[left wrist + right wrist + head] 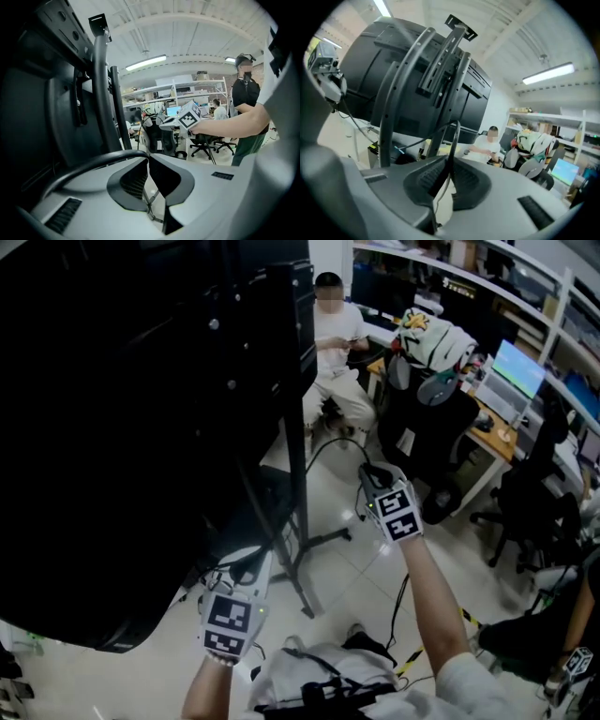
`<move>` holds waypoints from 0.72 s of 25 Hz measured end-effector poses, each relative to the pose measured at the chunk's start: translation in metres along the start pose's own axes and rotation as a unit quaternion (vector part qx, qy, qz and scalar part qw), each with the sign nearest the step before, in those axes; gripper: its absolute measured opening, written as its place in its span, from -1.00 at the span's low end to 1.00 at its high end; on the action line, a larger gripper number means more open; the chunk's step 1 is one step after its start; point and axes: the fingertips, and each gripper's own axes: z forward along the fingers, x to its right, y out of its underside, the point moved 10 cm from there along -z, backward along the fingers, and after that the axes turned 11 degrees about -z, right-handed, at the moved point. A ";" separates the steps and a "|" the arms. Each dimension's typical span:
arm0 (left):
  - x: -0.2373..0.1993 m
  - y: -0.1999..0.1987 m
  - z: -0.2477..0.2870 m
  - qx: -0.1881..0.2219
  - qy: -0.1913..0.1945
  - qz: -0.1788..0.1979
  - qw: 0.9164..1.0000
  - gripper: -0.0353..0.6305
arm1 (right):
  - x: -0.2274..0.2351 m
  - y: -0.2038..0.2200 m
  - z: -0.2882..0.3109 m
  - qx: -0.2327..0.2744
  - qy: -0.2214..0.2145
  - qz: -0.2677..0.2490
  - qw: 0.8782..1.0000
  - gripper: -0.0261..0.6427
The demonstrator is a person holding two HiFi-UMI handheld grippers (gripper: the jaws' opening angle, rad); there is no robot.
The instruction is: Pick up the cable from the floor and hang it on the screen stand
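A glossy white tiled floor [375,568] lies under both your tongs, in an open office with strip lights on a white ceiling. Beyond your right tongs [372,472] a person in a white shirt [337,338] sits. To the right of those tongs are a black swivel chair heaped with clothing [436,381] and long white desks with lit monitors [516,367].

Just ahead of your left tongs [251,566] rises the black metal screen stand [298,427], made of drilled tubular posts on splayed feet. It carries a large, matte black screen [112,427], seen from its back.

The thin black cable [333,440] is smooth and round. It arcs up in front of your right tongs, between them and the stand's post. Both pairs of grey ribbed jaws are pinched almost together on it: the left tongs grip its end at the tips, and the right tongs clamp it where it runs upright between the pads.
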 end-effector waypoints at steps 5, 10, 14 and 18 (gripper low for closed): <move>-0.003 -0.008 0.001 0.007 0.031 0.014 0.999 -0.85 | 0.039 -0.055 0.004 0.028 0.054 -0.021 0.998 -0.83; -0.005 -0.025 0.000 0.033 0.047 0.021 0.998 -0.85 | 0.062 -0.112 0.008 0.064 0.079 -0.034 0.994 -0.83; 0.001 -0.046 0.000 0.059 0.054 0.031 0.996 -0.85 | 0.085 -0.152 0.012 0.088 0.099 -0.041 0.990 -0.83; 0.012 -0.065 0.009 0.072 0.054 0.041 0.995 -0.85 | 0.109 -0.190 0.018 0.132 0.110 -0.051 0.984 -0.83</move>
